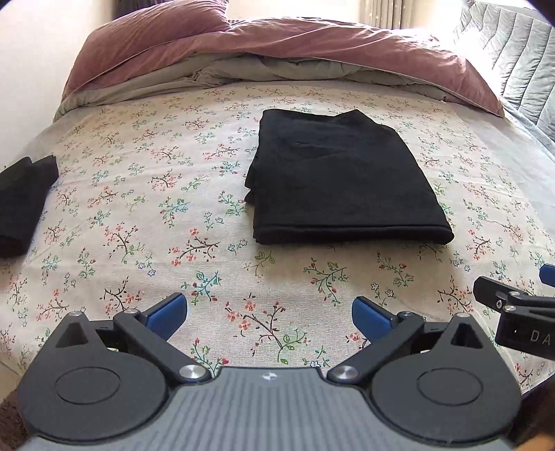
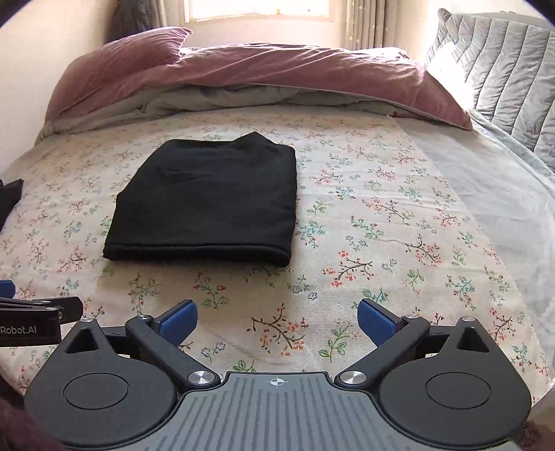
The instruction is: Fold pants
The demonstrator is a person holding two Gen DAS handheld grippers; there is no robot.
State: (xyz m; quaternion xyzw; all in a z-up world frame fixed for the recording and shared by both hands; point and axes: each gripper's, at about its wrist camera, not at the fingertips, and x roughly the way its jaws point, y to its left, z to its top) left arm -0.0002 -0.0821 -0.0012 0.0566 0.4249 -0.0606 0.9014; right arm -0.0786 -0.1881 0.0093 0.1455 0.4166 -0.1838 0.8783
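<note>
The black pants (image 1: 341, 180) lie folded into a flat rectangle on the floral bed sheet (image 1: 145, 194), with the thick fold edge toward me. They also show in the right wrist view (image 2: 208, 204). My left gripper (image 1: 270, 317) is open and empty, hovering over the sheet in front of the pants, apart from them. My right gripper (image 2: 277, 321) is open and empty, also in front of the pants. Part of the right gripper shows at the right edge of the left wrist view (image 1: 513, 305). Part of the left gripper shows at the left edge of the right wrist view (image 2: 34, 319).
Another folded black garment (image 1: 24, 204) lies at the left edge of the bed. A bunched pink duvet (image 1: 277, 48) and grey blanket (image 1: 242, 73) lie along the far side. A grey quilted cushion (image 2: 499, 73) stands at the far right. A window (image 2: 256, 8) is behind.
</note>
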